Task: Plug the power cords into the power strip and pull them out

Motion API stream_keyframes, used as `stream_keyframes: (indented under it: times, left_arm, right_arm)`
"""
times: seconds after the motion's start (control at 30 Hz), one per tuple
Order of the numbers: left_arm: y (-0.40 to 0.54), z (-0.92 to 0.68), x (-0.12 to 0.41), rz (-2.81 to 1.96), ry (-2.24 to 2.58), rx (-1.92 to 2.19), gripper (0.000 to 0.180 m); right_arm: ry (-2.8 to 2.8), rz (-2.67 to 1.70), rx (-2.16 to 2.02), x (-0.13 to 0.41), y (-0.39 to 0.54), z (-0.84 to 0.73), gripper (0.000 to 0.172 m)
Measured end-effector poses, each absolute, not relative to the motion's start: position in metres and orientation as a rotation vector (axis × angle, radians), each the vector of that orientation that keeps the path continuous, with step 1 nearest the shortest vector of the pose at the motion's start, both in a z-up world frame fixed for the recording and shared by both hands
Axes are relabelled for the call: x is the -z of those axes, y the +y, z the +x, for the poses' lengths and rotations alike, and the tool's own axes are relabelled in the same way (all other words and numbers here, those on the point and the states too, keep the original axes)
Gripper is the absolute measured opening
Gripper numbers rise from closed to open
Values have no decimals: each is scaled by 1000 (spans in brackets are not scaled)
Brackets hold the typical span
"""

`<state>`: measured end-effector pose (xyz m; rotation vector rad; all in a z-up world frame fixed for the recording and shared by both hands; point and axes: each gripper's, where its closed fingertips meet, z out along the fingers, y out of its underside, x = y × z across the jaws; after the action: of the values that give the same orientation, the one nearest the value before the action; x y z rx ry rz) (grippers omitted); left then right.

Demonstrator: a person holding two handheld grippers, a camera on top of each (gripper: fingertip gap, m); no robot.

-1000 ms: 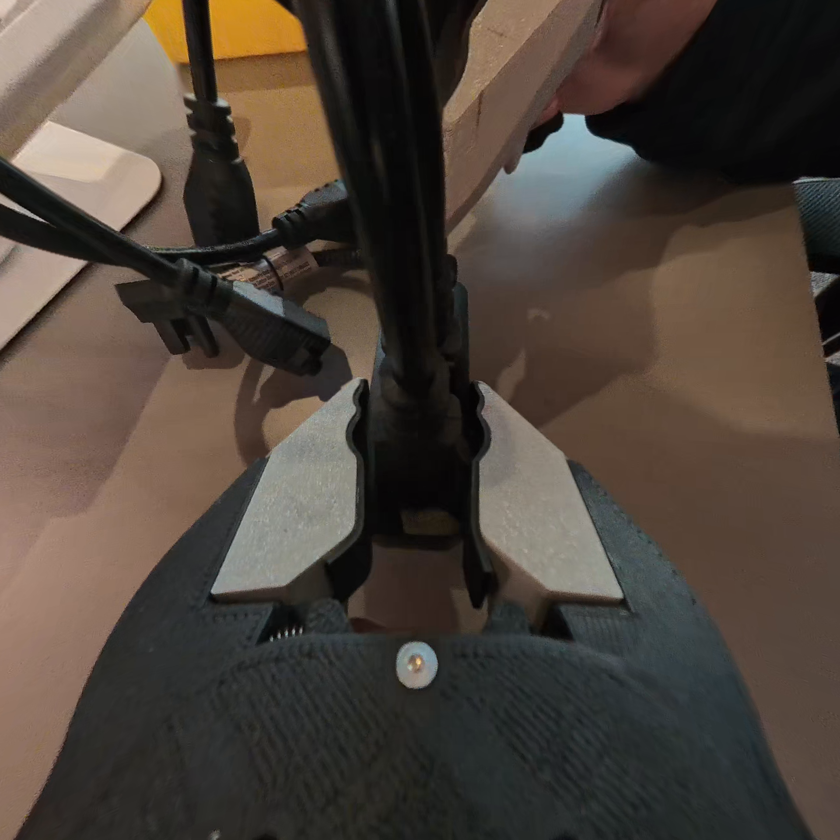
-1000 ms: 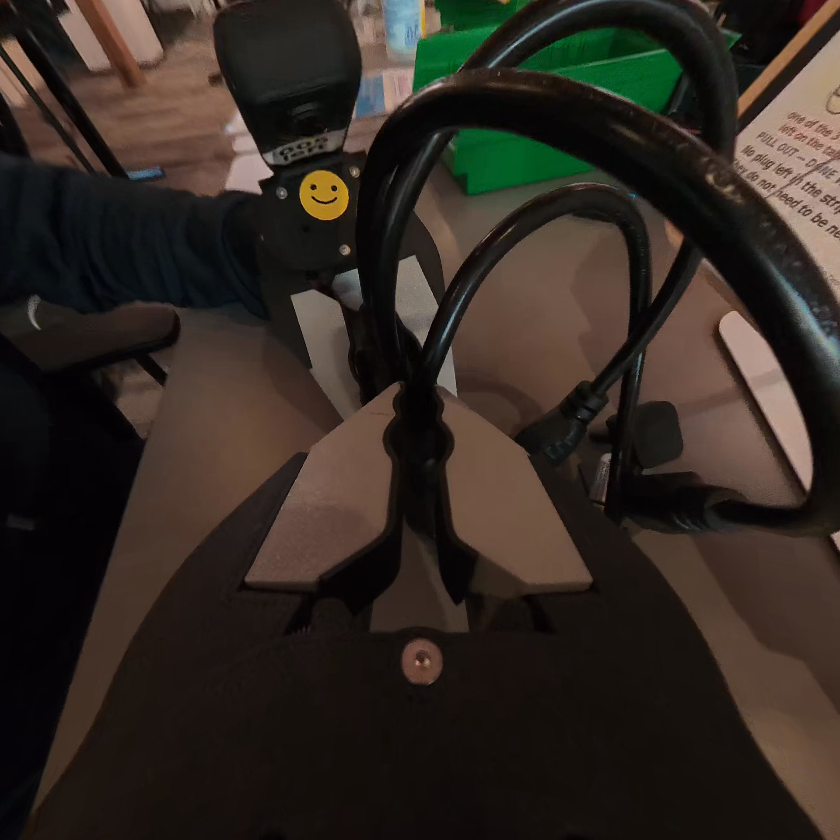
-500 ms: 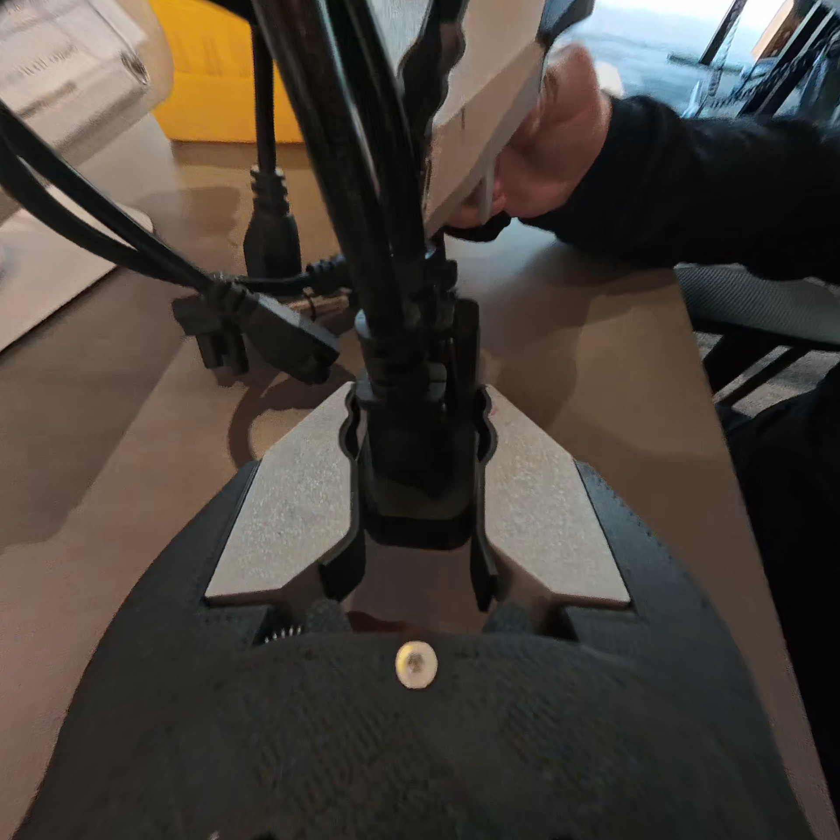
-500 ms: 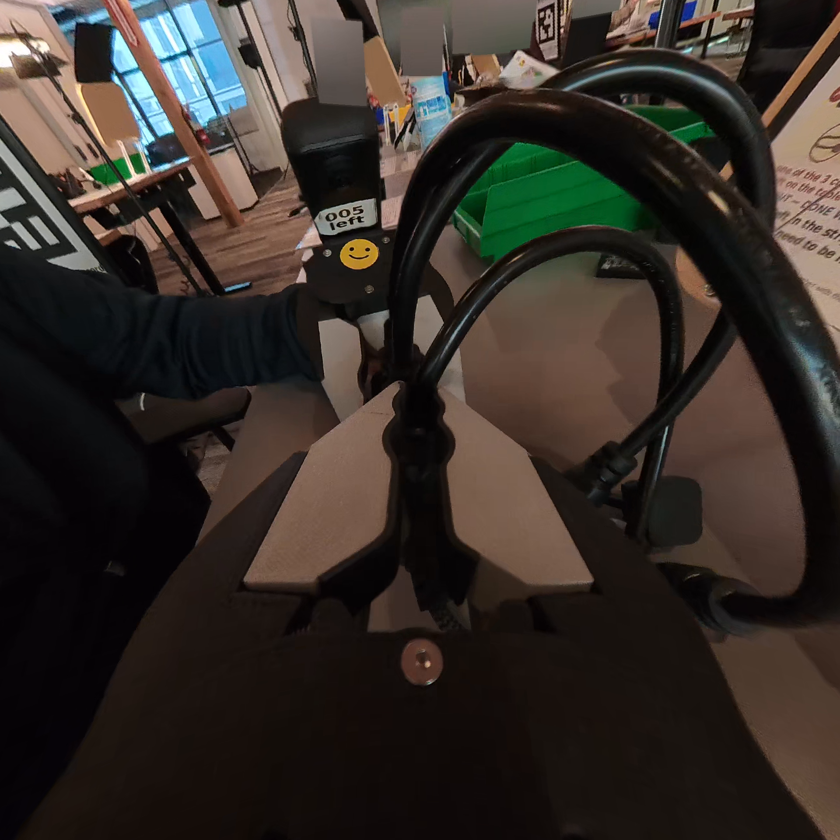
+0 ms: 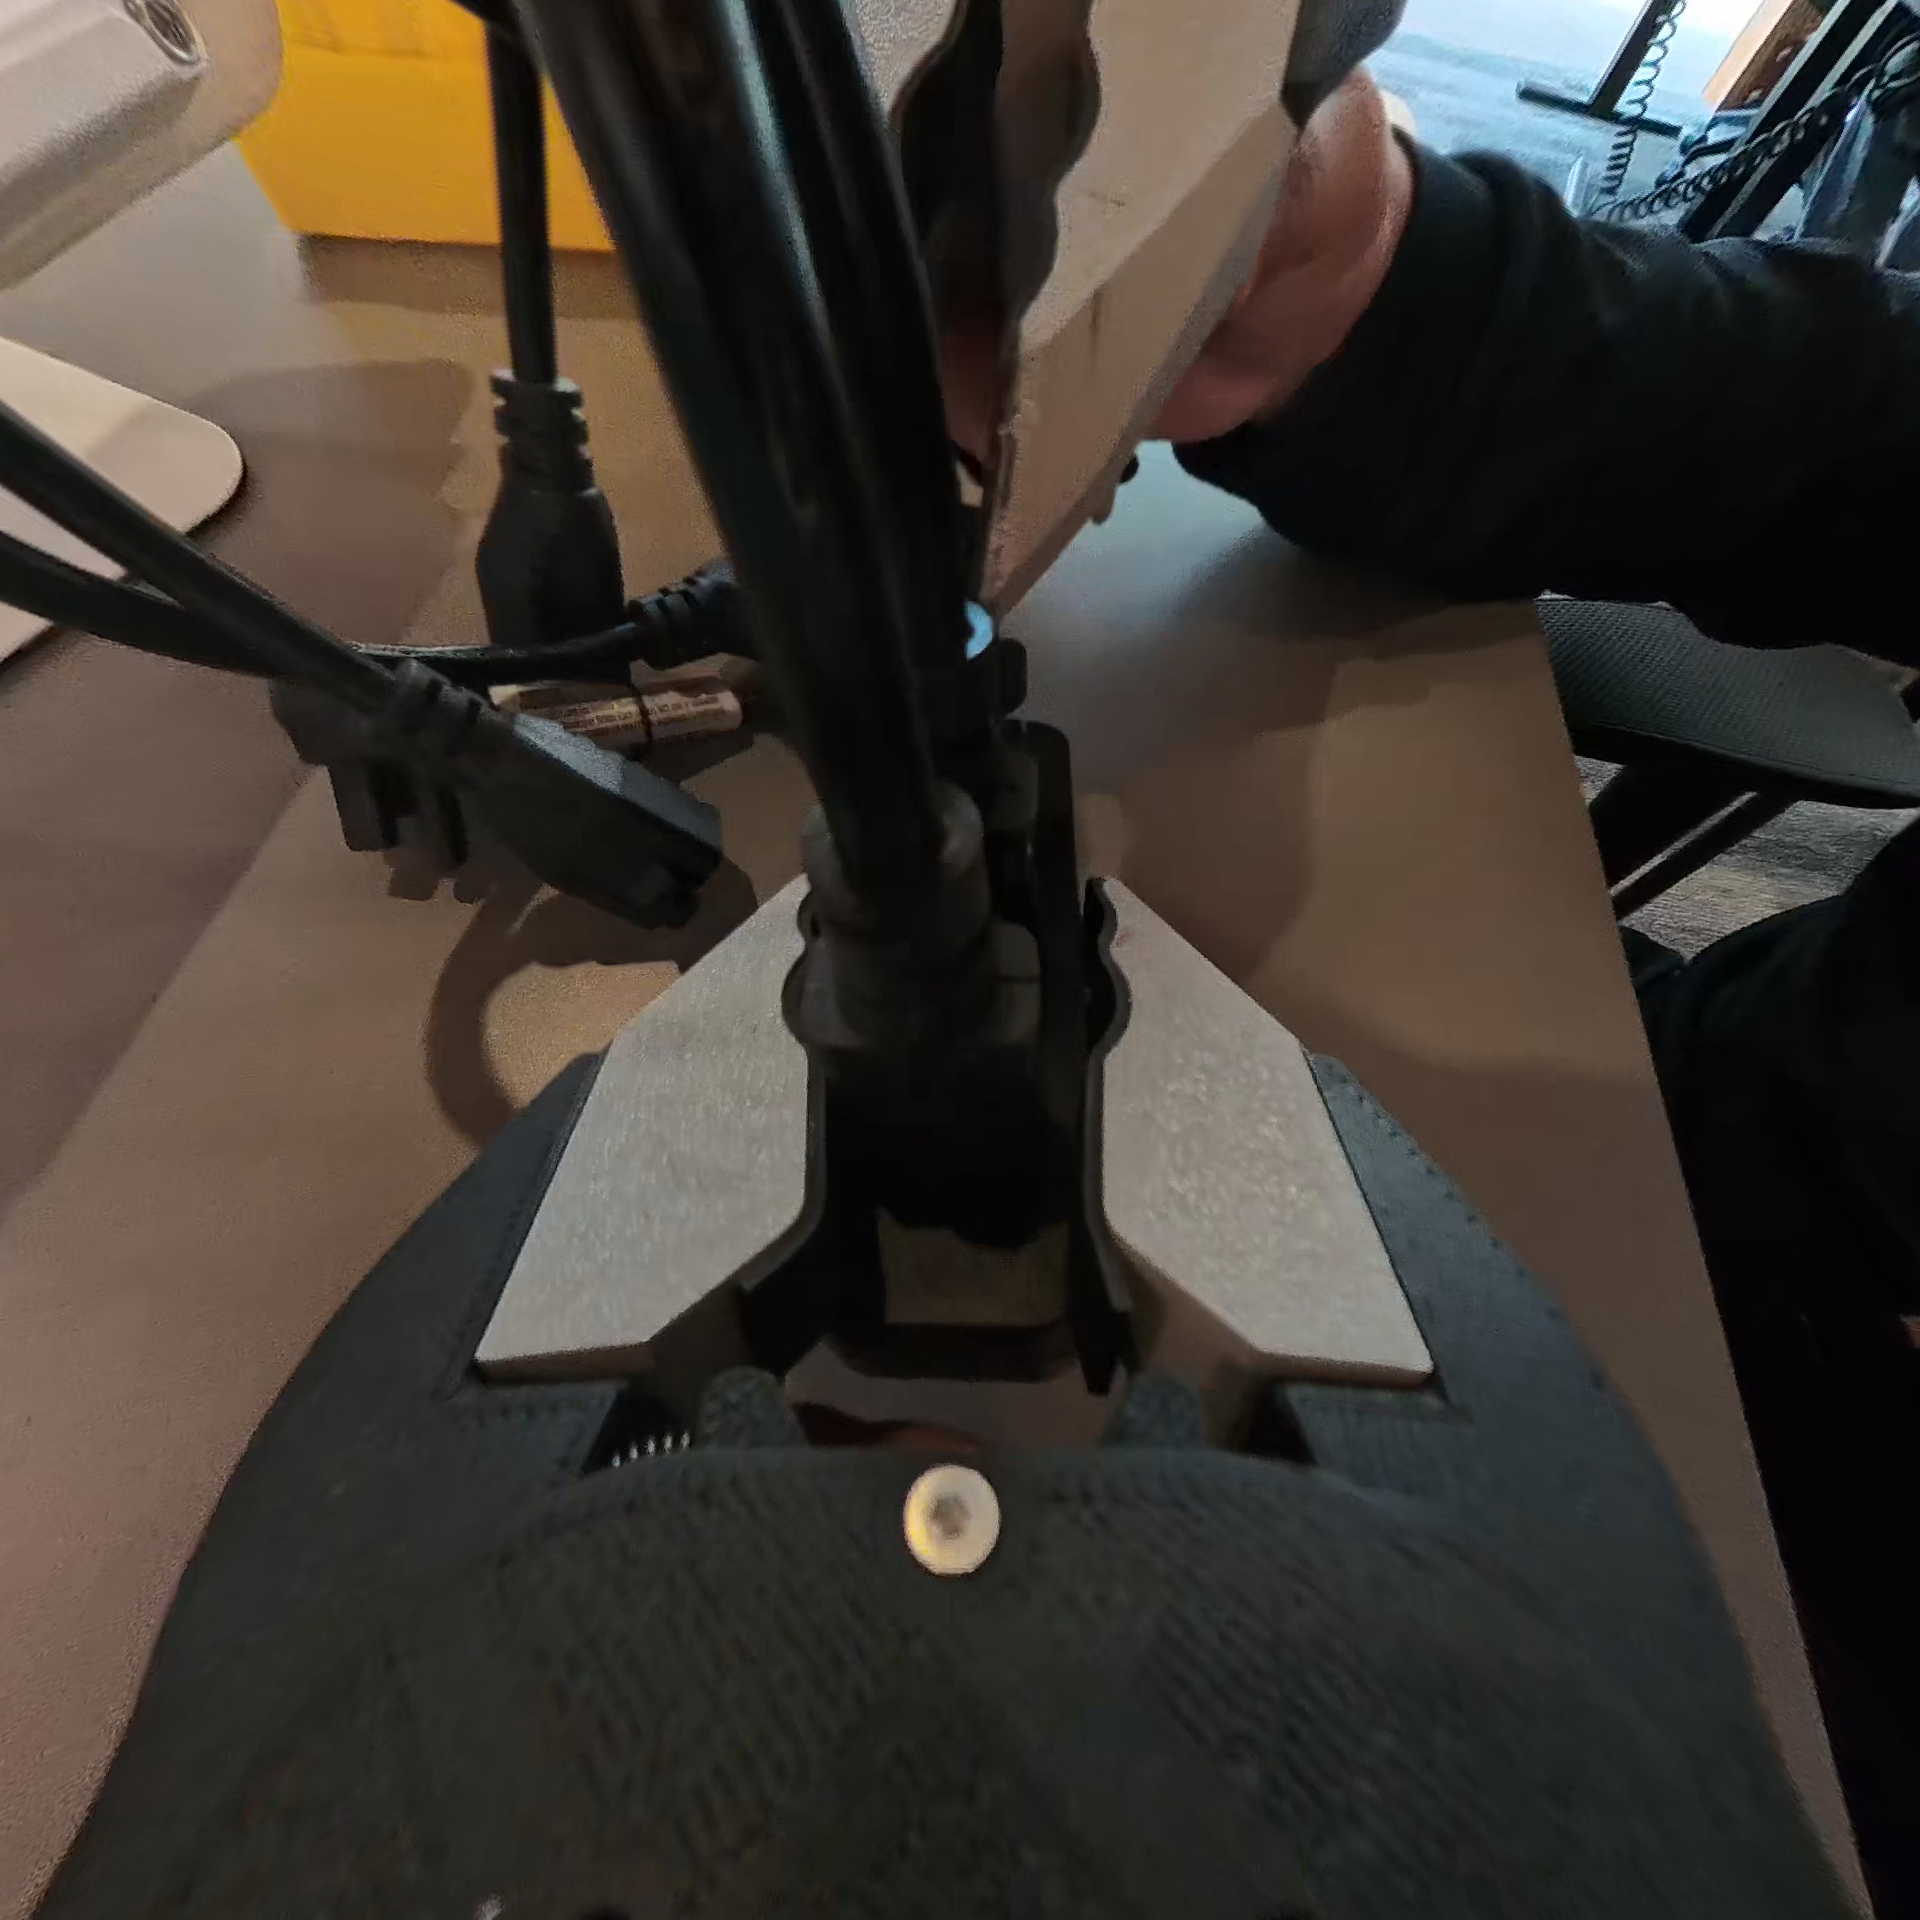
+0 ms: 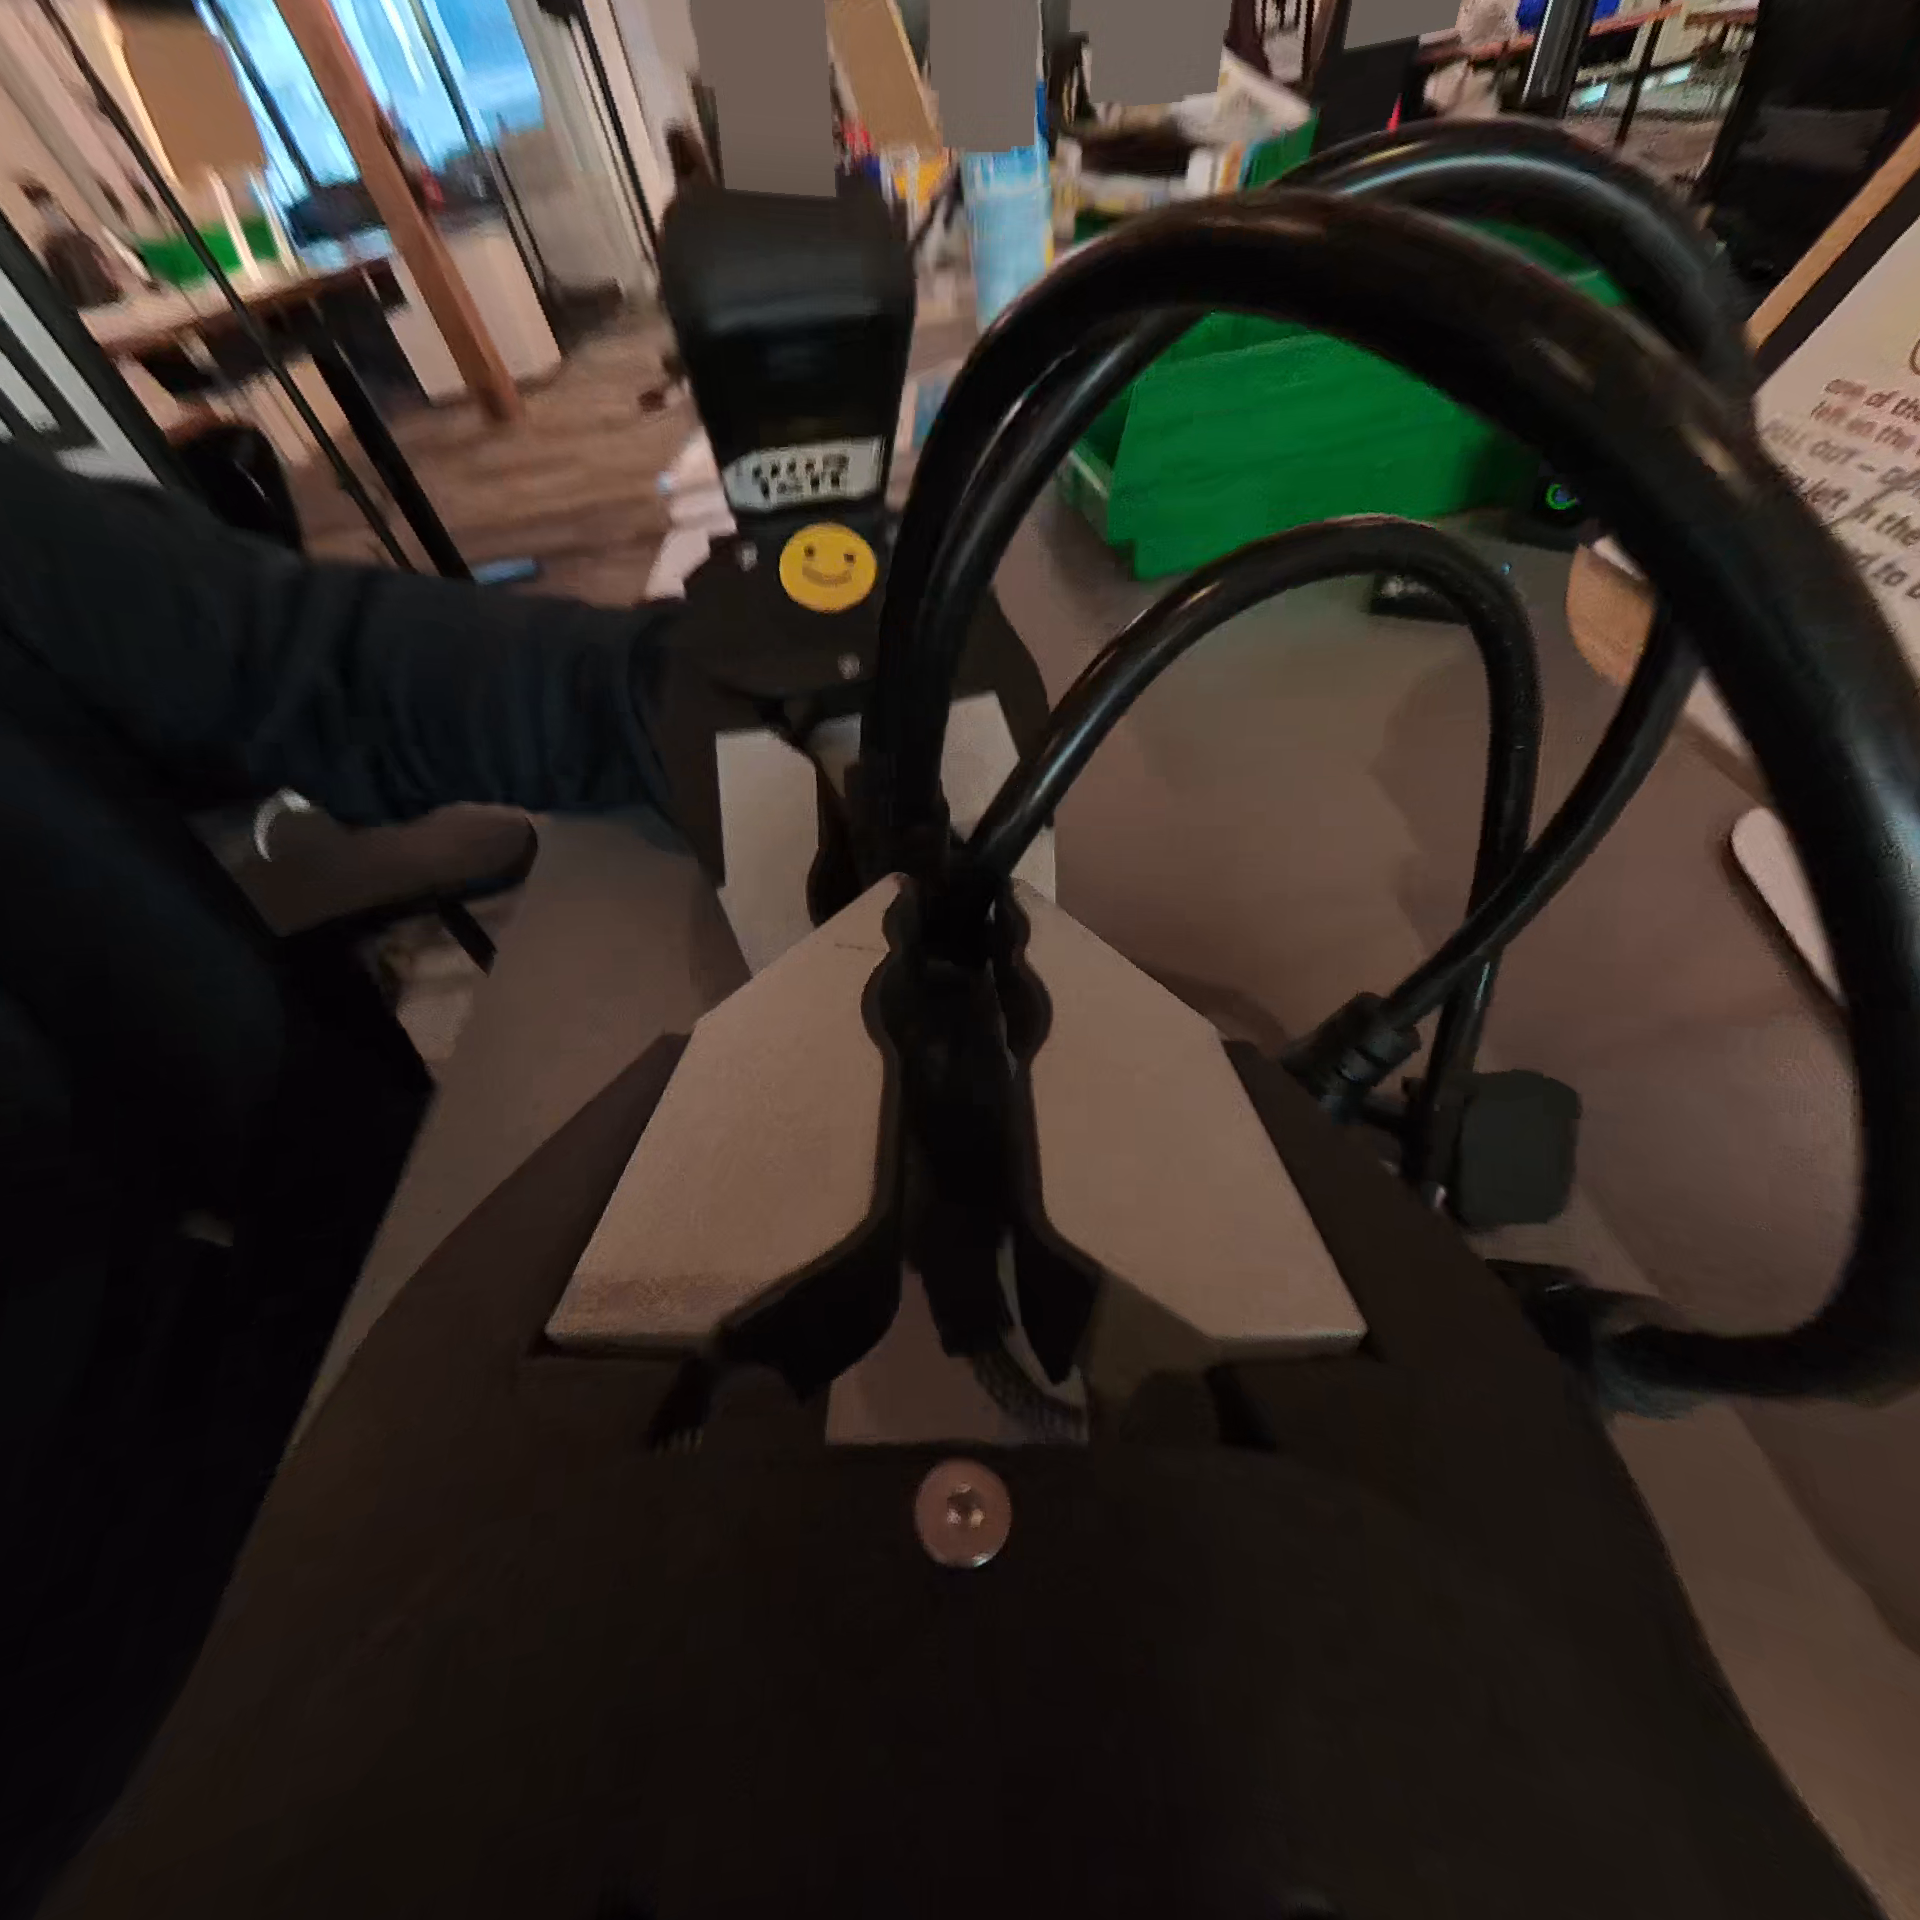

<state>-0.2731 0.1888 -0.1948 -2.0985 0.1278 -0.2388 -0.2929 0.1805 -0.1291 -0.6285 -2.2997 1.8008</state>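
Observation:
In the left wrist view my left gripper (image 5: pixel 945 914) is shut on the end of a black power strip (image 5: pixel 935 1143) that rests on the brown table (image 5: pixel 1299 831). A small blue light (image 5: pixel 977 629) shows on the strip. Several black power cords (image 5: pixel 810 416) rise from it. My right gripper (image 6: pixel 951 914) is shut on one of these black cords (image 6: pixel 956 1122) just above the strip. Its grey fingers (image 5: pixel 1122 208) show at the top of the left wrist view. The left gripper (image 6: pixel 883 831) also shows straight ahead in the right wrist view, with a yellow sticker on it.
Loose black plugs (image 5: pixel 582 821) (image 5: pixel 545 520) lie on the table to the left. Thick cord loops (image 6: pixel 1507 343) arch to the right. A white stand base (image 5: pixel 104 457), green bins (image 6: pixel 1299 447), a printed sign (image 6: pixel 1849 436) and a chair (image 5: pixel 1745 707) surround the table. My hands' fingertips stand some 7 cm from each other. Between my left fingertips and the white stand base (image 5: pixel 104 457) there is roughly 25 cm.
The right gripper has kept its grip on the cord, and its fingers stand a little wider apart on it. The left gripper still clamps the strip. Both views have shifted slightly.

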Motion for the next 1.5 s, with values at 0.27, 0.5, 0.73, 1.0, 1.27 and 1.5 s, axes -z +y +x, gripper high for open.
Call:
stream_keyframes:
  times: [0.27,0.5,0.73,1.0,1.27,1.5]
  left_arm:
    - [187,-272,195,-2107,145,227,47]
    - [187,-274,199,-2098,113,261,48]
    - [189,-272,188,-2032,71,351,48]
    - [191,-273,186,-2016,46,354,48]
    - [194,-275,181,-1988,15,347,48]
    - [192,-279,180,-1983,12,342,47]
  right_arm:
    - [-2448,-654,-1807,158,168,-286,25]
    - [-2341,-677,-1971,153,157,-292,23]
    - [-2275,-751,-2081,140,150,-297,21]
    - [-2234,-844,-2128,134,151,-300,15]
    - [-2193,-888,-2177,130,154,-302,15]
    - [-2199,-820,-2183,132,153,-305,16]
